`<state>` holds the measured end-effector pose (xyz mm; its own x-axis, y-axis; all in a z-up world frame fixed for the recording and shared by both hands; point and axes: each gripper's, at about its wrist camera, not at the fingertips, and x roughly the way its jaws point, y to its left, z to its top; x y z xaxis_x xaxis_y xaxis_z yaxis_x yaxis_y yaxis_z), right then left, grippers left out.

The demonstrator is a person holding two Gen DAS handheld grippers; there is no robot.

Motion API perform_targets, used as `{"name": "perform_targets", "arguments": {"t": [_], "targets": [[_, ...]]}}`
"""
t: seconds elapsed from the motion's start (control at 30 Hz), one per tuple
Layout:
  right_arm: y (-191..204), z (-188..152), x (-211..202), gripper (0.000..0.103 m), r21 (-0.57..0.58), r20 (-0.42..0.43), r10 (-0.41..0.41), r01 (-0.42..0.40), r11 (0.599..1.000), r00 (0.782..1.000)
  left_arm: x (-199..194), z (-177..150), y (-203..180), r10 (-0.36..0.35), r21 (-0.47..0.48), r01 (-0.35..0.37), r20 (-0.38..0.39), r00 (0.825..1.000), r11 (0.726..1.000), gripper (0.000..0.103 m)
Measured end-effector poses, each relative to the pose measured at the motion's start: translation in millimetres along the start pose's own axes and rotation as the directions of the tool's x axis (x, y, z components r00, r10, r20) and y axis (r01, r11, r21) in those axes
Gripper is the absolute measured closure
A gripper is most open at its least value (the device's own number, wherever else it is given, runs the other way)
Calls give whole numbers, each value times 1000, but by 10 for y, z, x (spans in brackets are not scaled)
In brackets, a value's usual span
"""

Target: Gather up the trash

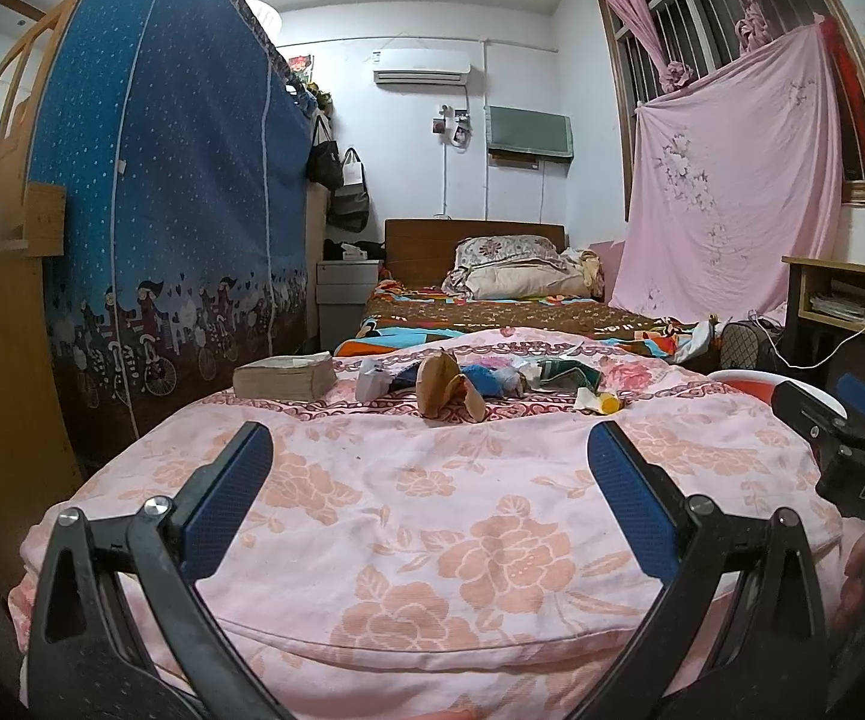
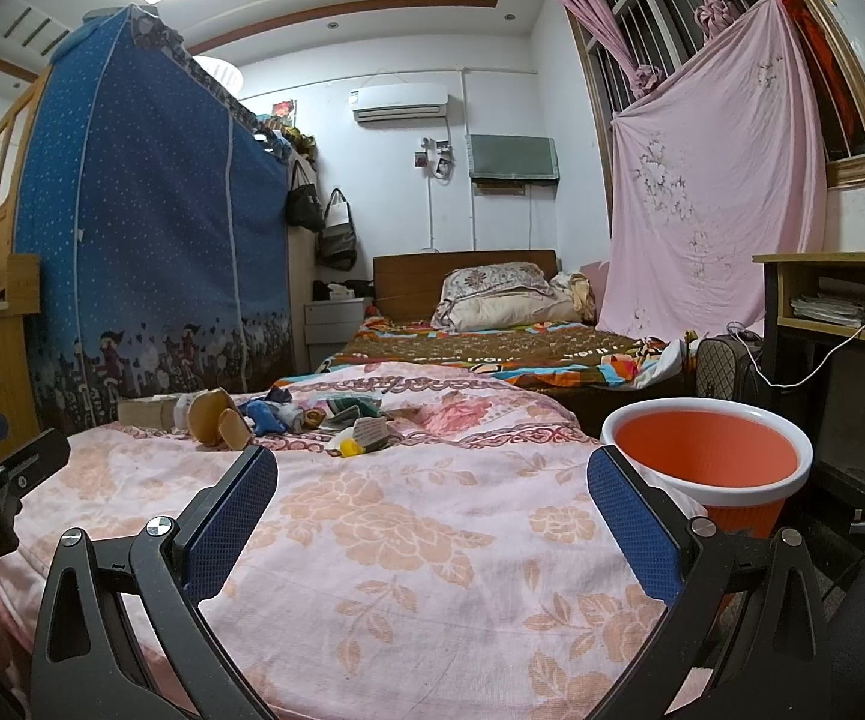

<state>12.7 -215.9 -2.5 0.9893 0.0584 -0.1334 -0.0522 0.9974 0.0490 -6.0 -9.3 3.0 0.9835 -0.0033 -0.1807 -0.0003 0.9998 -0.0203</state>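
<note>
Crumpled paper and wrappers, the trash, lay in one loose row across the far part of the pink flowered quilt, among a brown plush toy, a blue cloth and one thick book. One orange bin with a white rim stood just beside the bed, to the right. Both tools, left and right, hung above the quilt, spread wide and holding nothing. Behind stood a second bed and a blue fabric wardrobe.
</note>
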Motion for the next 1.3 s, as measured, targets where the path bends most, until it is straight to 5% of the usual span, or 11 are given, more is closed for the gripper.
{"name": "perform_targets", "arguments": {"t": [1.3], "targets": [[-1,-5,2,0,-1,-4,-1,1,1000,1000,-5,7,29,1,-3,-1,1,1000,1000,12]]}}
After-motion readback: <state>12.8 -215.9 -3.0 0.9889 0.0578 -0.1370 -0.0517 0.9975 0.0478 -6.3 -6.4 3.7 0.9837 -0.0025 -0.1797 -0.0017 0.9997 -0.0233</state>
